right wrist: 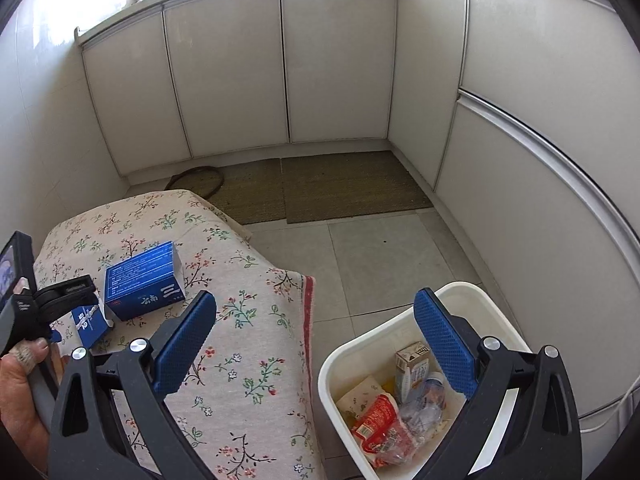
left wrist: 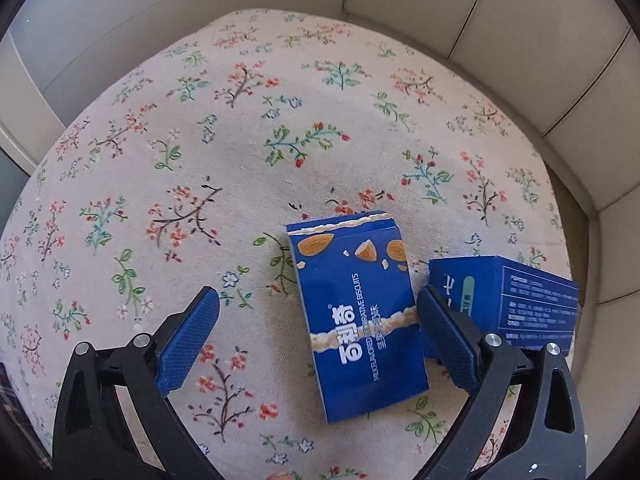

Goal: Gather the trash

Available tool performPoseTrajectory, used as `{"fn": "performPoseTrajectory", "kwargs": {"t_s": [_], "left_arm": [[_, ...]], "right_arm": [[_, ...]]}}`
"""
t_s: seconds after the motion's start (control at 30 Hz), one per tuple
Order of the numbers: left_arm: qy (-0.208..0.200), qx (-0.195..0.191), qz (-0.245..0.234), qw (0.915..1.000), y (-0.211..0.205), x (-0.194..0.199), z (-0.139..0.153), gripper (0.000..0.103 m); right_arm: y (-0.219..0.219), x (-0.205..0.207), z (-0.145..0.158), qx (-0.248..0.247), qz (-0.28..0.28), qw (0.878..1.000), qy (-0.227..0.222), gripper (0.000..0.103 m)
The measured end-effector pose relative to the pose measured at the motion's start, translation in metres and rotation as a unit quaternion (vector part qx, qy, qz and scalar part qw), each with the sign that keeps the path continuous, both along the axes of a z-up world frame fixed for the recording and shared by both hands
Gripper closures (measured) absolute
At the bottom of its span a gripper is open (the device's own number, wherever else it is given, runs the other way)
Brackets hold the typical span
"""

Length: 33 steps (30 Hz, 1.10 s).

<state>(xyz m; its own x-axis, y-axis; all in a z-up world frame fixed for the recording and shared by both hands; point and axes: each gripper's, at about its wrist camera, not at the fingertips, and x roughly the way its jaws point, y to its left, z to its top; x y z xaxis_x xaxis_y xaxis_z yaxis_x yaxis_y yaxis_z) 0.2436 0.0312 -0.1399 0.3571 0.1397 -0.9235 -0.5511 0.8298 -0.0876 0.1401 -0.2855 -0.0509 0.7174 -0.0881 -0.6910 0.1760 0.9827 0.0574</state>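
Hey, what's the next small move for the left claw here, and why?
Probably ease the left claw down and shut it on the biscuit box. Its jaws are open, the box lies flat on the flowered cloth between them, ungripped, and the white bin waits beside the table.

Biscuit box [left wrist: 360, 316], blue, lying flat on the floral cloth: white Chinese brand characters "百利奇", beside them "MILK FLAVORED DECORATIVE BISCUITS", partly crossed by a cream band. Second blue box [left wrist: 516, 304]: white small print on side panel, unreadable. Drink carton [right wrist: 412, 364] in white bin [right wrist: 472, 292]: print illegible.
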Motion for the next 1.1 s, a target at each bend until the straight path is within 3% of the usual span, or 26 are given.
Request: {"fn": "performPoseTrajectory", "kwargs": {"t_s": [0.13, 0.17, 0.2, 0.33, 0.47, 0.57, 0.77, 0.83, 0.9, 1.03, 1.1], "left_arm": [[0.007, 0.011, -0.012, 0.9999, -0.002, 0.009, -0.007, 0.019], [0.000, 0.021, -0.025, 0.9995, -0.004, 0.008, -0.005, 0.034], [-0.003, 0.026, -0.037, 0.9990, -0.005, 0.009, -0.004, 0.043], [-0.017, 0.006, -0.085, 0.9962, 0.004, 0.000, 0.000, 0.048], [-0.018, -0.018, -0.122, 0.9923, 0.023, -0.019, 0.009, 0.049], [-0.028, -0.022, -0.149, 0.9882, 0.038, -0.041, 0.025, 0.049], [-0.089, -0.021, -0.172, 0.9808, 0.067, -0.084, 0.065, 0.048], [-0.123, 0.008, -0.171, 0.9775, 0.075, -0.107, 0.077, 0.048], [-0.135, 0.034, -0.164, 0.9767, 0.085, -0.116, 0.079, 0.048], [-0.139, -0.056, -0.142, 0.9783, 0.111, -0.103, 0.079, 0.048], [-0.146, -0.066, -0.144, 0.9766, 0.116, -0.097, 0.082, 0.048]], "right_arm": [[0.007, 0.004, -0.004, -0.005, 0.010, 1.000, 0.005, 0.007], [0.009, 0.006, -0.006, -0.006, 0.013, 1.000, 0.009, 0.007], [0.011, 0.007, -0.008, -0.008, 0.014, 1.000, 0.012, 0.007], [0.018, 0.016, -0.019, 0.002, 0.023, 0.999, 0.031, 0.007], [0.028, 0.031, -0.037, 0.064, 0.039, 0.995, 0.071, 0.007], [0.033, 0.047, -0.060, 0.155, 0.024, 0.979, 0.129, 0.007], [0.061, 0.088, -0.091, 0.335, -0.109, 0.916, 0.190, 0.007], [0.086, 0.103, -0.087, 0.326, -0.114, 0.918, 0.197, 0.007], [0.113, 0.117, -0.078, 0.287, -0.120, 0.931, 0.190, 0.007], [0.149, 0.142, -0.078, 0.236, -0.139, 0.942, 0.195, 0.007], [0.160, 0.152, -0.086, 0.215, -0.156, 0.942, 0.208, 0.007]]}}
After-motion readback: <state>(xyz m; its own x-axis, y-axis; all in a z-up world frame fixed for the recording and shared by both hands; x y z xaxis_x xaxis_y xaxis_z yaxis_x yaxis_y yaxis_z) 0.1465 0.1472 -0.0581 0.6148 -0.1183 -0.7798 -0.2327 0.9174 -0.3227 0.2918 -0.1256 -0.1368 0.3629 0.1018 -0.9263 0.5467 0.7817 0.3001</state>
